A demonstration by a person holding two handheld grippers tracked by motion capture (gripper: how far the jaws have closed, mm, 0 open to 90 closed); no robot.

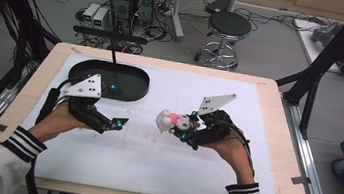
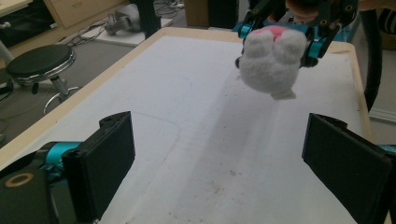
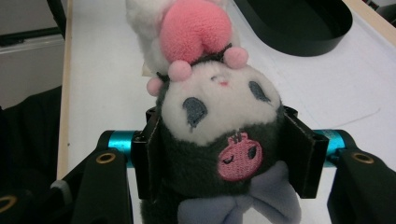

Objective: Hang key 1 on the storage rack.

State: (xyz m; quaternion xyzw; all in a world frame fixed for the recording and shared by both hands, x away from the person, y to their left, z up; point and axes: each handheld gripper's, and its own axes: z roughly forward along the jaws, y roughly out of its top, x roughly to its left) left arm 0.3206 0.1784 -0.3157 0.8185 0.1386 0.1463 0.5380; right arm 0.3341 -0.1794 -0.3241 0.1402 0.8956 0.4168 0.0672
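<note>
Right gripper [image 1: 187,127] clamps the plush toy [image 1: 173,121] above the table; left gripper [image 1: 120,123] gapes empty. Probably carry it level to the black tray [image 1: 133,88], releasing low

Light wooden table [image 1: 280,156] with a big white sheet [image 1: 153,150] covering most of the top. 1 black oval tray [image 1: 134,84] sits on the sheet at the far left.
</note>
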